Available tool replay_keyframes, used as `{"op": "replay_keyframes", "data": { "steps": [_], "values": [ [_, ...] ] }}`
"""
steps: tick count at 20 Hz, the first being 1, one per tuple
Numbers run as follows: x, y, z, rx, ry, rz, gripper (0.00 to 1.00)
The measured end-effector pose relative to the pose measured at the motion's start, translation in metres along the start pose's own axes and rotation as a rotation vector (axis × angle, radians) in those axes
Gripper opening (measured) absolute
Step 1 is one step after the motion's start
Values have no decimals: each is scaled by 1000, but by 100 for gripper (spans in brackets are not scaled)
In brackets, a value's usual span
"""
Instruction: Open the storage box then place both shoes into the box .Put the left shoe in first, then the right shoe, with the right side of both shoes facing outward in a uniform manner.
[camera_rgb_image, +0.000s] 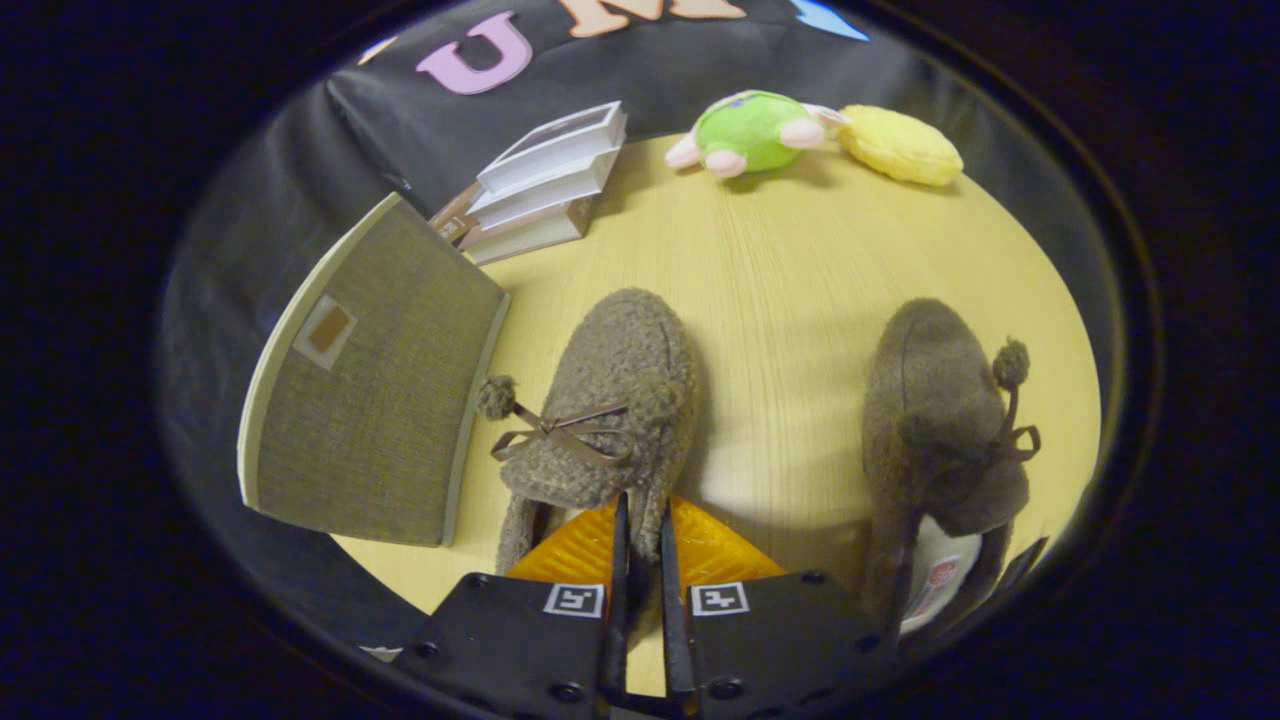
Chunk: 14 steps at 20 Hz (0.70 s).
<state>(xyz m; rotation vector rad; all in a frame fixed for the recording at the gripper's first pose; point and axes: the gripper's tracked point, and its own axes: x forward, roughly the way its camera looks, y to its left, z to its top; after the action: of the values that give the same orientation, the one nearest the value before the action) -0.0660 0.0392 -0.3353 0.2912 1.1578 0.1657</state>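
The claw (640, 530) had its two fingers drawn close together, pinching the heel rim of the left shoe (610, 400), a fuzzy brown slipper with a bow and pompom that lay on the wooden surface (790, 270) just ahead. The right shoe (940, 420) lay well apart to the other side, and the storage box (375, 385), lid shut, sat just beside the gripped slipper. Beyond them were stacked books (545, 180), a green plush toy (750, 130) and a yellow plush toy (900, 145).
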Motion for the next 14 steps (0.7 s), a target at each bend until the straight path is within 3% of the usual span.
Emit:
{"op": "replay_keyframes", "data": {
  "steps": [7, 14],
  "values": [
    [-26, 22, 12, 133, 15, 45, 4],
    [-72, 67, 62, 171, -68, 79, 4]
  ]
}}
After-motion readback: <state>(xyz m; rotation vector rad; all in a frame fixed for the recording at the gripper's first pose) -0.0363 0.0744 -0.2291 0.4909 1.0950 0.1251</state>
